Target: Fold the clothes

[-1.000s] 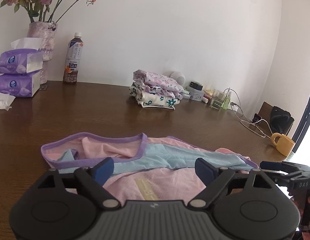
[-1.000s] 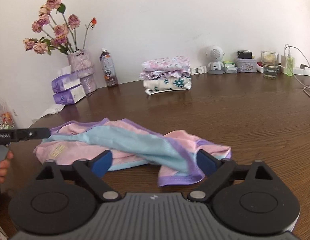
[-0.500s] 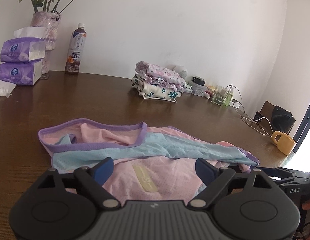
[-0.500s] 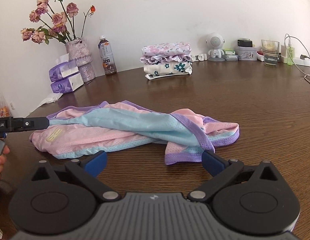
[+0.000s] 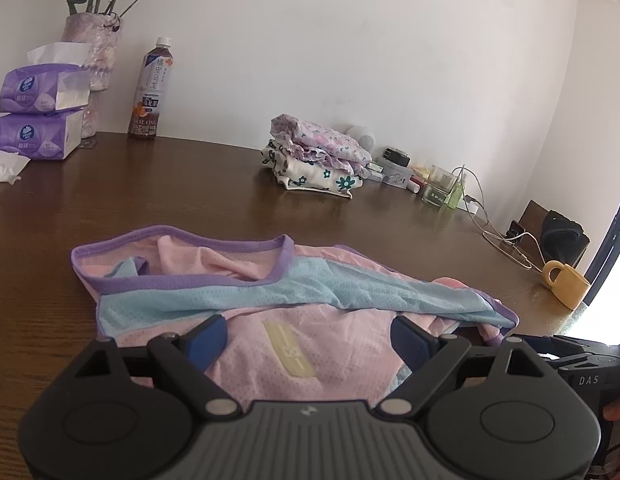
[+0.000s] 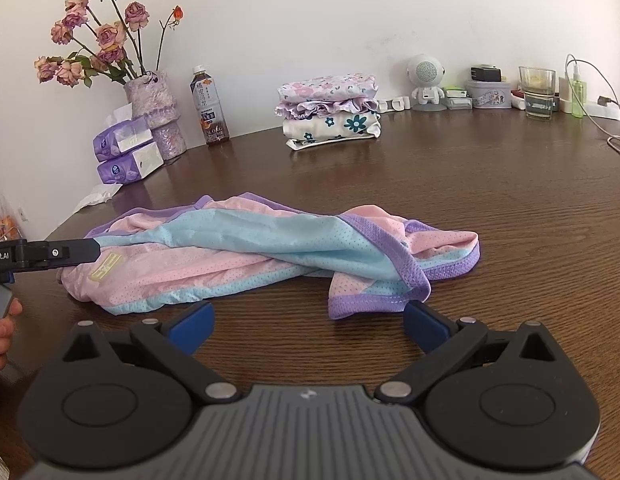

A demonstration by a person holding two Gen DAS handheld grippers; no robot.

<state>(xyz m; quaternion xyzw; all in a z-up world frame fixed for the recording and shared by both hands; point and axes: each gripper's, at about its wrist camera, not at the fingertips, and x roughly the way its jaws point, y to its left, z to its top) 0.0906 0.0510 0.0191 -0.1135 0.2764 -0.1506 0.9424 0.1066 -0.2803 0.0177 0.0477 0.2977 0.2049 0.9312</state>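
Left wrist: wide left gripper (image 5: 308, 338) now over near edge of one garment (image 5: 270, 300) on table (image 5: 190, 184), mug (image 5: 565, 286) far right, one folded stack (image 5: 317, 162) beyond. Right wrist: wide right gripper (image 6: 308, 324) backed off, near garment (image 6: 270, 248); roses (image 6: 90, 40) whole, two tissue packs (image 6: 126, 152).

Each tool has a ribbed grey body flanked by two round black discs, black linkage arms pinned with silver rivets, and blue pads on its fingers (image 5: 206, 338). The left tool (image 5: 306, 340) matches the right tool (image 6: 308, 322). White lettering marks one side bar (image 6: 42, 255). Bare fingertips show at the frame edge.
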